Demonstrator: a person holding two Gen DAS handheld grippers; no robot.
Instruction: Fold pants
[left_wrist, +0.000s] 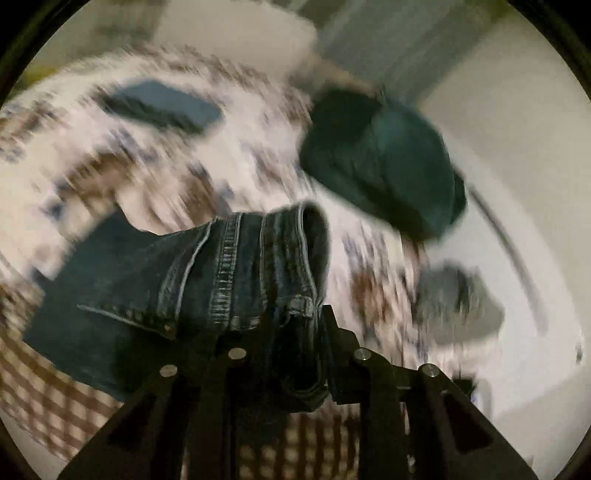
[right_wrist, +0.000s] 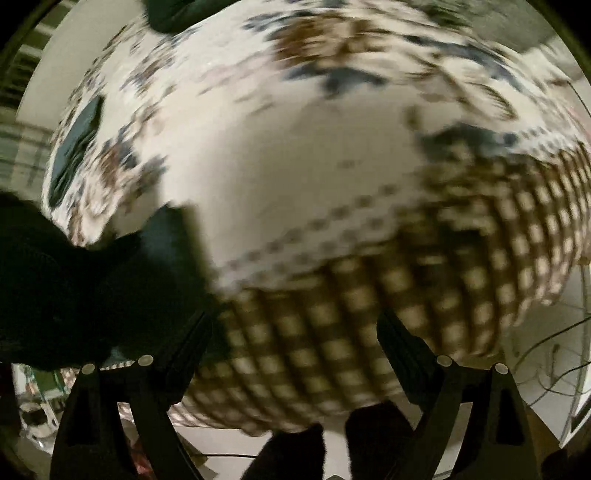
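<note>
- Left gripper (left_wrist: 291, 332): pressed together, pinching the waistband end of the jeans (left_wrist: 229, 273) between its fingers (left_wrist: 332, 354). A belt loop and the stitched seams sit directly ahead of the fingertips.
- Jeans orientation: the long axis runs from the pinched waistband outward to the left and downward from the left gripper; the dark denim body hangs off to the lower left. The waistband edge curls upright just ahead of the grip.
- Beyond the left gripper: a patterned bedspread (left_wrist: 155, 173) with a checked border lies below; the view is heavily blurred. A dark green bundle of cloth (left_wrist: 384, 162) lies ahead and to the right, a folded dark garment (left_wrist: 162, 107) far ahead to the left, and a grey item (left_wrist: 458, 302) near on the right.
- Right gripper (right_wrist: 295, 343): spread wide, nothing between its fingers (right_wrist: 402, 354).
- Ahead of the right gripper: the checked border and the white floral field of the bedspread. Dark cloth (right_wrist: 110, 280) lies just left of the left finger; whether it touches cannot be told.
</note>
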